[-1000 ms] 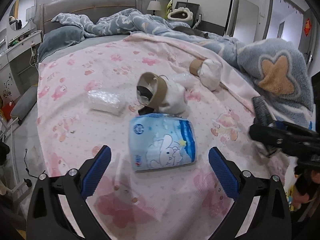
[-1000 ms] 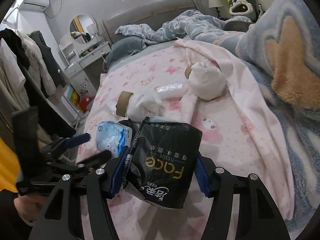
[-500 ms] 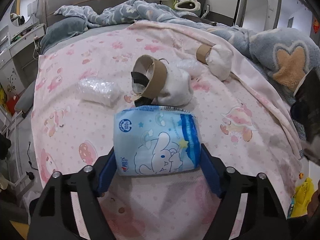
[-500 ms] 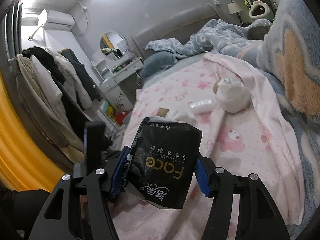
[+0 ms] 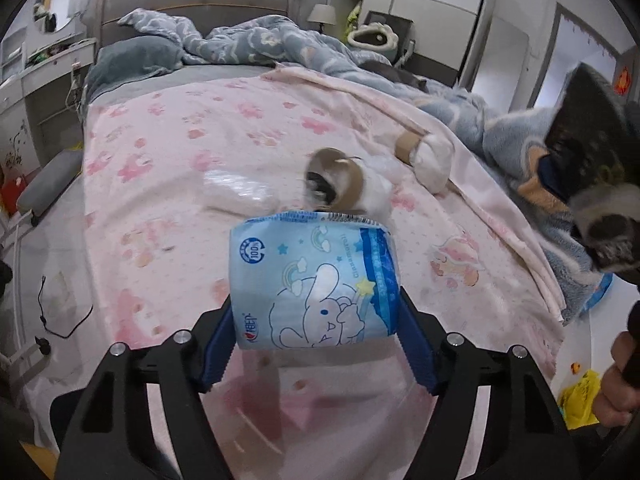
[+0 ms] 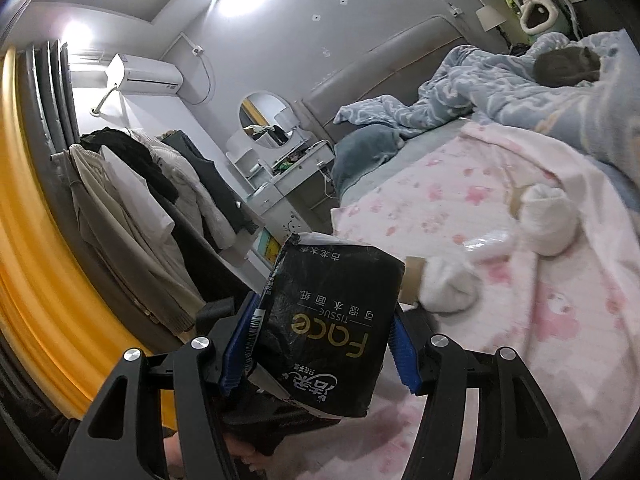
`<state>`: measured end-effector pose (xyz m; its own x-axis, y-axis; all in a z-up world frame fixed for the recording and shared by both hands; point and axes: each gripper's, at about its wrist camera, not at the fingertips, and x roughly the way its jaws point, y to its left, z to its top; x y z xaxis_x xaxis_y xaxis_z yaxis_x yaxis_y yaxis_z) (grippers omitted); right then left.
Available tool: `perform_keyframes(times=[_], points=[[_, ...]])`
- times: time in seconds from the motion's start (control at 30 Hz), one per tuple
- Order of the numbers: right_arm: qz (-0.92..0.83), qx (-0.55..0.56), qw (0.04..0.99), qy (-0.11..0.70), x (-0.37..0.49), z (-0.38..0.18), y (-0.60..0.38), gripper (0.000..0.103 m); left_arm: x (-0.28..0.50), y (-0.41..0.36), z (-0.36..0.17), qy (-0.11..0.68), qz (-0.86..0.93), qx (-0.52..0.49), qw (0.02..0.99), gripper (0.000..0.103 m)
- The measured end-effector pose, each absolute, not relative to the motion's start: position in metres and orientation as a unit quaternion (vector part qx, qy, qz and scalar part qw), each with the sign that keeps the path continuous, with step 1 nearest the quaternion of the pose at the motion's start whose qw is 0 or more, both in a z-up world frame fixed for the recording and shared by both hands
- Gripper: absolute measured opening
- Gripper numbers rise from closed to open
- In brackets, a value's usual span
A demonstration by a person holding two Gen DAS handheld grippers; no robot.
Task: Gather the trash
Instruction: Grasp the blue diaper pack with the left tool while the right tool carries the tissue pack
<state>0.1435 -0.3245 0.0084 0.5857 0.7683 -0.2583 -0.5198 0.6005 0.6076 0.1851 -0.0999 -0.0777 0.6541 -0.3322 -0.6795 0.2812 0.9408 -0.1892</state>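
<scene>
The left gripper is clamping a light blue tissue pack printed with a cartoon rabbit, its blue pads pressing on both sides of the pack; the jaws have just been closing onto it, and the pack is sitting above the pink patterned bedsheet. The right gripper is gripping a black tissue pack with gold lettering, pads tight against its sides, the pack standing up between the fingers and tilting slightly. In the left wrist view, the same black pack is appearing blurred at the far right edge, above a hand near the lower right corner. Just behind the blue pack, a cardboard roll with white paper is lying on the sheet, its open end facing the camera with something dark inside. Beside it to the left, a clear plastic wrapper is resting on the sheet. Further back to the right, a second cardboard roll wrapped in white paper is lying near the sheet's folded edge. Beyond that, a blue blanket is bunching up against the grey headboard. In the right wrist view, clothes are hanging along the wall to the left, with a round mirror past them.
</scene>
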Motion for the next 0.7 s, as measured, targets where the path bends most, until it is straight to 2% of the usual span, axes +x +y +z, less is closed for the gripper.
perform_keyframes(times=[0.3, 0.7], points=[[0.381, 0.224, 0.851, 0.282, 0.155, 0.005, -0.264, 0.061, 0.173, -0.029, -0.067, 0.371, -0.114, -0.081, 0.918, 0.074], [0.393, 0.15, 0.856, 0.3, 0.142, 0.003, -0.175, 0.061, 0.155, 0.06, -0.096, 0.432, -0.029, -0.097, 0.896, 0.075]])
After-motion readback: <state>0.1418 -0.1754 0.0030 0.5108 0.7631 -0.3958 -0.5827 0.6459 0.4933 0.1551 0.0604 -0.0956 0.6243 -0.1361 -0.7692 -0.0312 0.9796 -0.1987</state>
